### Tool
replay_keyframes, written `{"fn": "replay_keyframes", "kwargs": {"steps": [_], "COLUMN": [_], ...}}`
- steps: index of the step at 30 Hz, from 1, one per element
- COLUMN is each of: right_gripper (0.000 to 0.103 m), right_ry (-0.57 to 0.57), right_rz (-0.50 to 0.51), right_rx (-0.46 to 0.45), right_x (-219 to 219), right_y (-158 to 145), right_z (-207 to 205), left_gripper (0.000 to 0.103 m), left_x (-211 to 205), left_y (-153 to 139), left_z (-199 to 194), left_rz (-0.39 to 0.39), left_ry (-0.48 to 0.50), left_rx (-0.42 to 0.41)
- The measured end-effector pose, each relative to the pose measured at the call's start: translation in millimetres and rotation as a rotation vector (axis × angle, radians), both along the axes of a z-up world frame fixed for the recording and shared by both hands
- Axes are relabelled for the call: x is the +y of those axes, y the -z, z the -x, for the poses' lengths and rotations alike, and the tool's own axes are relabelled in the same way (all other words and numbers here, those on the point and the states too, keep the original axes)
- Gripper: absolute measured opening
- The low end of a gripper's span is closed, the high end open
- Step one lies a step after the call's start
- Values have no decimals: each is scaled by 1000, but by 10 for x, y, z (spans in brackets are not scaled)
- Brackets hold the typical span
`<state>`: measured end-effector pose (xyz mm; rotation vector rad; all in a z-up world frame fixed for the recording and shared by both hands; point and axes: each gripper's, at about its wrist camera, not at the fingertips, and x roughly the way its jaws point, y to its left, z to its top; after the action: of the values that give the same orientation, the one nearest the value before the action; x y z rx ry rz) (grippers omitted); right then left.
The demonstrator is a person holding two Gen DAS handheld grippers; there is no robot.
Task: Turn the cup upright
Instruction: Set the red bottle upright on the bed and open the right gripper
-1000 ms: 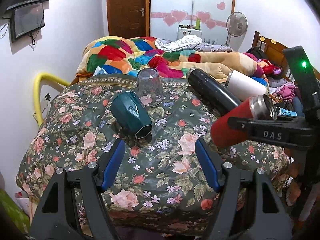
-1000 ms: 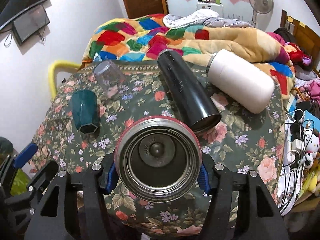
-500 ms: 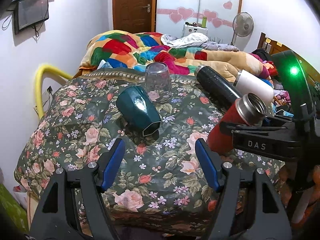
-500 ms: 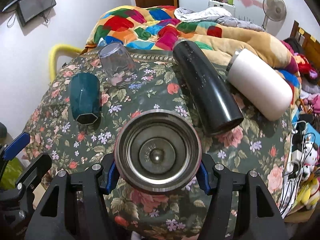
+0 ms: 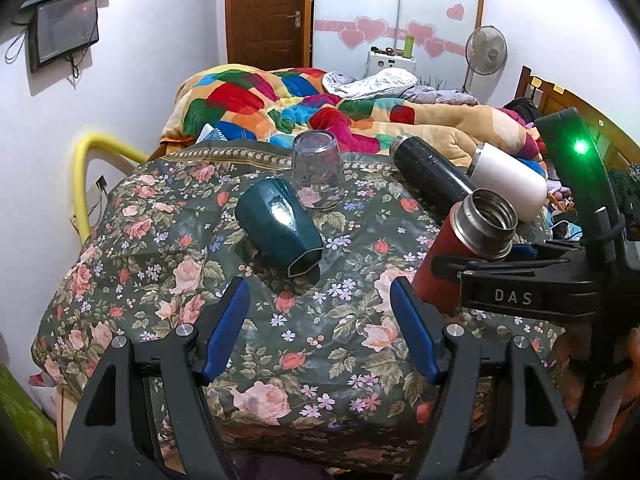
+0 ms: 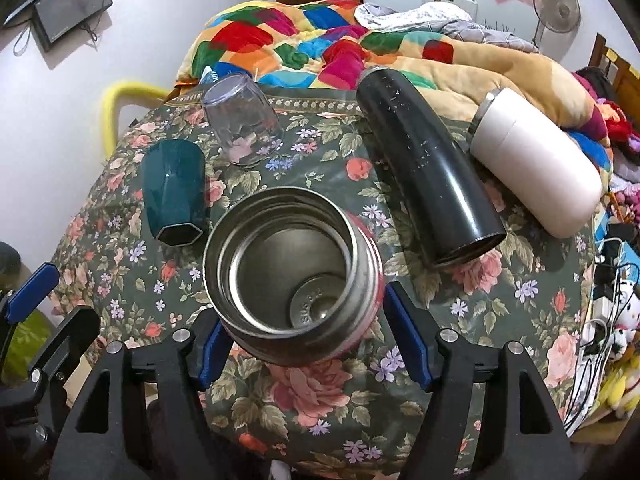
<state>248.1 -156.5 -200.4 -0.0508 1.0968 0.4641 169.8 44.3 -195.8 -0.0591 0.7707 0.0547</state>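
Note:
My right gripper is shut on a red steel flask, open mouth up, nearly upright and tilted slightly. In the left wrist view the flask leans left with its base near the flowered cloth. My left gripper is open and empty, in front of a teal cup lying on its side. A clear glass stands upside down behind it.
A black flask and a white flask lie on their sides at the right. A colourful quilt lies behind the cloth. Cables and toys sit off the right edge.
My right gripper has tipped the red flask from lying toward me to nearly upright, mouth now up. My left gripper stayed open and shifted slightly.

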Motion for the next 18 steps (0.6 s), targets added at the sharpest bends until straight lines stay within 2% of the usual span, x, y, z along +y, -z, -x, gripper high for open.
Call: {"fn": "replay_keyframes", "kwargs": {"steps": [5,10,18], "right_gripper": [68,68,68], "right_ry": [-19,-18,71], "right_rz": [0,4,-68], "right_rx": [-16,-87,-333], "right_x": [-72,-252,-770], "right_y": [-103,-364,-1211], "right_z": [120,351,891], "left_gripper": [72,72,72], "left_x": [-52,-163,-426], "left_y": [-107,-310,-900], "left_z": [47,135,481], "left_rz": [3,10,0], "left_ry": [9,31,91], "left_rx": [-22,-66,-209]}}
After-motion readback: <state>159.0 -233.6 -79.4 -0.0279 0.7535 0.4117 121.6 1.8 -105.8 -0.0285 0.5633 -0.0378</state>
